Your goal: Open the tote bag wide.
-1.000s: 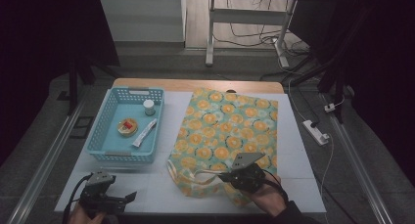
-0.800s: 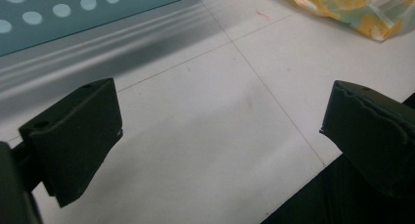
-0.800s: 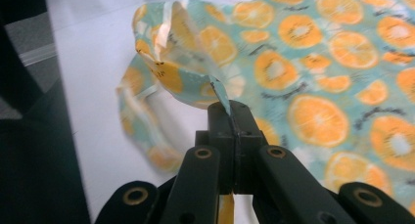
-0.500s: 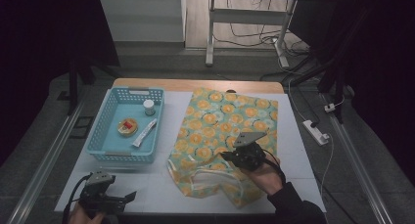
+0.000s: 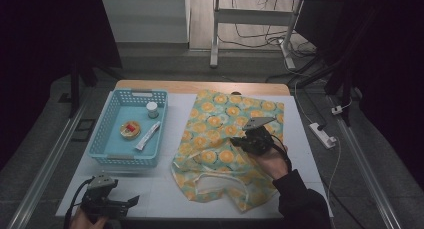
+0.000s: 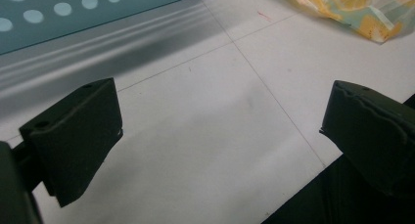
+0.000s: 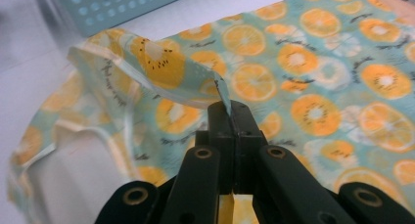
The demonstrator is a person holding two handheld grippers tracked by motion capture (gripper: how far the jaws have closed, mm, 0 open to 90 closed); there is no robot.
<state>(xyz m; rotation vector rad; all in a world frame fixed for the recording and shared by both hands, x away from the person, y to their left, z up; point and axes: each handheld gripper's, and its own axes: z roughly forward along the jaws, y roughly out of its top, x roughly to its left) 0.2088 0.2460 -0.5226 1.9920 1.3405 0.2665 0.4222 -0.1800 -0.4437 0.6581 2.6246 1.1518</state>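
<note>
1. Cloth [image 5: 230, 139] printed with orange slices is spread on the white table [image 5: 165, 199], just beside the blue basket [image 5: 107, 139], and one hemmed edge is pinched in the right gripper [image 7: 229, 106], whose jaws are pressed together on the fabric.
2. Left gripper [image 5: 131, 201] is held low over bare table in front of the basket, jaws wide apart with nothing between them.
3. Folding appears to be the step in hand: the lifted edge is best carried level across the cloth, away from the basket, with the grip kept firm so that the hem is not dropped and the layer beneath is not dragged out of line.
4. Free corners could be steadied by the idle gripper if the sheet starts to bunch.
5. How much fabric lies inside the closed jaws cannot be made out, and the near corner of the cloth is covered by the person's sleeve [image 5: 300, 201].
6. Small items in the basket are too small to be identified.
</note>
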